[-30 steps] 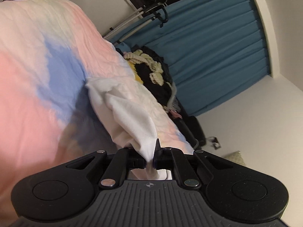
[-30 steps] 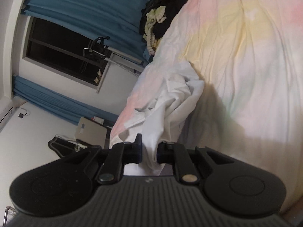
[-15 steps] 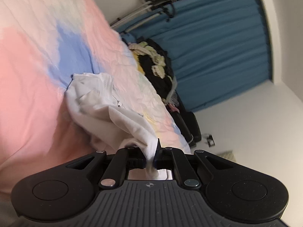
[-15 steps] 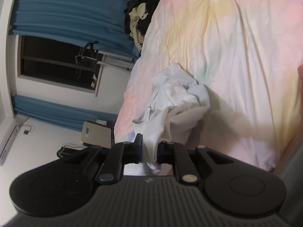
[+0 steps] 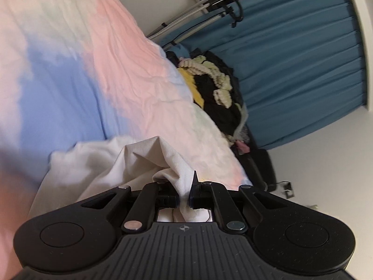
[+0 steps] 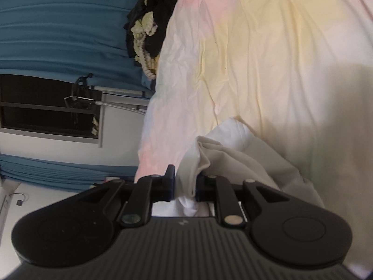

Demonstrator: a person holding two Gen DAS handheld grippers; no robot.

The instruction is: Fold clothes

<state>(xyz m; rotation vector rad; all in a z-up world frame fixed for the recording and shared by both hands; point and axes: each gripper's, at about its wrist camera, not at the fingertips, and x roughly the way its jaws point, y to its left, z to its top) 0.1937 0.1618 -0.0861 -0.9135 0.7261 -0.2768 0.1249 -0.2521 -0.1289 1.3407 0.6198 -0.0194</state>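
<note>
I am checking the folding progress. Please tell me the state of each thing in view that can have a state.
left gripper: shut on the white garment.
right gripper: shut on the white garment.
white garment: crumpled, not folded, gripped at two places, partly resting on the bedsheet.
bedsheet: spread out, wrinkled.
blue curtain: drawn, pleated.
dark clothes pile: heaped, unfolded.

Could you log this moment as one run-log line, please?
task: fold clothes | left gripper: shut on garment | right gripper: shut on garment | garment: bunched on bedspread, unfolded
</note>
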